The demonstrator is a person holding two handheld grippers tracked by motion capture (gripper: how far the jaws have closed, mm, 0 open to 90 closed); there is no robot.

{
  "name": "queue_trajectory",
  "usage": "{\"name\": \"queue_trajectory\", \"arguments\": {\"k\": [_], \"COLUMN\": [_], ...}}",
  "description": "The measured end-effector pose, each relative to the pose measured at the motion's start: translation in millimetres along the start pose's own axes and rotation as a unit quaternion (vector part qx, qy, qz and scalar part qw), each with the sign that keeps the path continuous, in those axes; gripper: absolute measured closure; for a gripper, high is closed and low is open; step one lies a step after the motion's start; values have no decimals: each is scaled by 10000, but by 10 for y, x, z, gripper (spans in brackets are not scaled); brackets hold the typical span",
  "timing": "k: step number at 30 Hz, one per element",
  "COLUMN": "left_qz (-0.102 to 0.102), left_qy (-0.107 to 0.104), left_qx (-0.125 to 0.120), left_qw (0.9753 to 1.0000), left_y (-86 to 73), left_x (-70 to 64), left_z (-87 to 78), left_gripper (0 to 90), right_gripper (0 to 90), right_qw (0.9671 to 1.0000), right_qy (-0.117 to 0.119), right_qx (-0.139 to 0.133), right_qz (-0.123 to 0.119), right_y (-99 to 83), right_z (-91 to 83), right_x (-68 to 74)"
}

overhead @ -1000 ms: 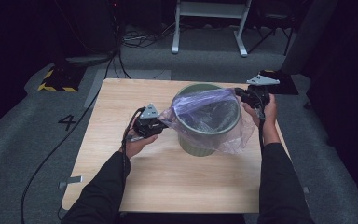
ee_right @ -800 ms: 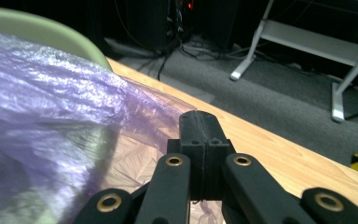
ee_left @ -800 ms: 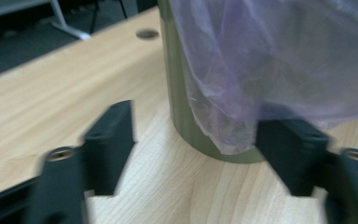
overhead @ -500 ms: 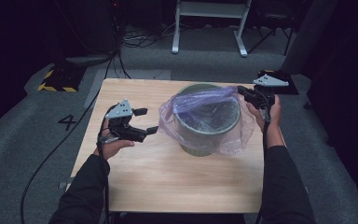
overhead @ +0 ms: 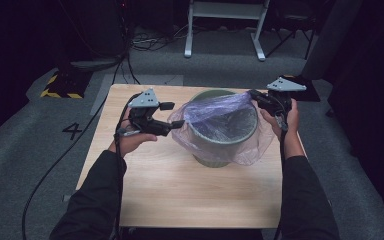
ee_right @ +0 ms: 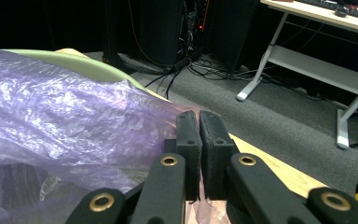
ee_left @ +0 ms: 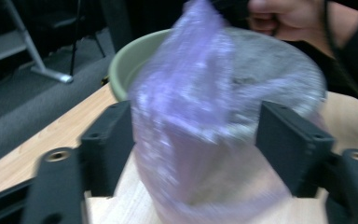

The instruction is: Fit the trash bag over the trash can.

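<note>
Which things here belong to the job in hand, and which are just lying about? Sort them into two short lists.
In the job:
- purple plastic bag, draped over the bin
- green bin
- right gripper, shut on the bag's edge
- left gripper, jaws open at the bag's near side

Lying about:
- white desk frame on the floor behind
- black cables
- yellow-black striped plate

wooden table [overhead: 180,190] centre frame | white desk frame [overhead: 225,25] top centre | yellow-black striped block [overhead: 60,85] upper left | floor numeral 4 [overhead: 73,131] left
</note>
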State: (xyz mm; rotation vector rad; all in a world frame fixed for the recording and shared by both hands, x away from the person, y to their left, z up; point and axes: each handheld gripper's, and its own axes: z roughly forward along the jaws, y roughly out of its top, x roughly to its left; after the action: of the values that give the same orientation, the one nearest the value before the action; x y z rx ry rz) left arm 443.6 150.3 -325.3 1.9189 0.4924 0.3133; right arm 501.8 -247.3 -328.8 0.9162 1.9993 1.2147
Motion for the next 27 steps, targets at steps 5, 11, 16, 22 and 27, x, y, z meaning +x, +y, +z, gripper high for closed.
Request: {"name": "queue_trajectory", "arguments": {"k": [5, 11, 16, 22, 27], "left_qz": [-131, -93, -163, -319, -538], "left_qy": [439, 667, 917, 1255, 1249], "left_qx": [101, 120, 148, 209, 227], "left_qw": [9989, 9977, 9955, 9914, 9905], "left_y": [-17, -61, -88, -149, -169], "left_x": [196, 266, 332, 413, 482], "left_z": [164, 305, 370, 522, 697], "left_gripper": [591, 896, 899, 900, 900], "right_gripper": [875, 869, 849, 839, 847], "right_qw": [10000, 9996, 9992, 9991, 9983], "right_qy": [40, 264, 376, 349, 344], "right_qx": [-7, -10, 53, 80, 224], "right_qz": [14, 22, 102, 219, 425], "right_y": [12, 25, 0, -11, -79], "right_z": [12, 41, 94, 126, 229], "right_x": [10, 18, 5, -51, -178]}}
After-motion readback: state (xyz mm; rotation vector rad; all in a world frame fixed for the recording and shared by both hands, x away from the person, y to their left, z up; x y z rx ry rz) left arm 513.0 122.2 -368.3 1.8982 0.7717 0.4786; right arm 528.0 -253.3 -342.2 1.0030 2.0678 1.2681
